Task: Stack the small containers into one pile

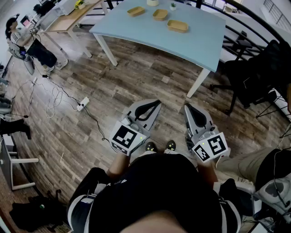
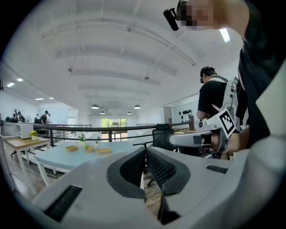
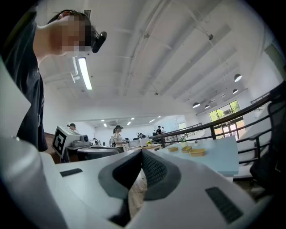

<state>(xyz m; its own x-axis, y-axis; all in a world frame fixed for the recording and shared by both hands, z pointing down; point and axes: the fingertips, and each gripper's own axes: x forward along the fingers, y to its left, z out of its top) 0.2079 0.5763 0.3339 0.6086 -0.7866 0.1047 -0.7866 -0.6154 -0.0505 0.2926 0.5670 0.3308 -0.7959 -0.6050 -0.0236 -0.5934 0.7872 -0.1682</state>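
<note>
While you stood well back from the table (image 1: 182, 43), the three small containers (image 1: 160, 14) lay on its light blue top, apart from each other and not stacked. The nearest container (image 1: 177, 26) was toward the right, the middle one was just behind it, and the farthest container (image 1: 135, 11) was at the left. All three were yellowish, shallow and open upward. A small plant pot (image 1: 173, 6) stood just behind them, near the far edge.

Both your grippers were well apart from the table, low in front of your body, above the wooden floor (image 1: 136, 77). The left gripper (image 1: 154, 104) pointed toward the table with its jaws closed together, the ribbed pads touching and nothing between them. The right gripper (image 1: 190, 110) was held beside it in the same way, and its jaws were also closed on nothing. In each gripper view the containers were small and far beyond the jaw tips.

On the floor at your left lay a white power strip (image 1: 82, 103) with loose cables. A black chair (image 1: 254, 77) stood to the right of the table, and a wooden desk (image 1: 72, 16) was at the far left.
</note>
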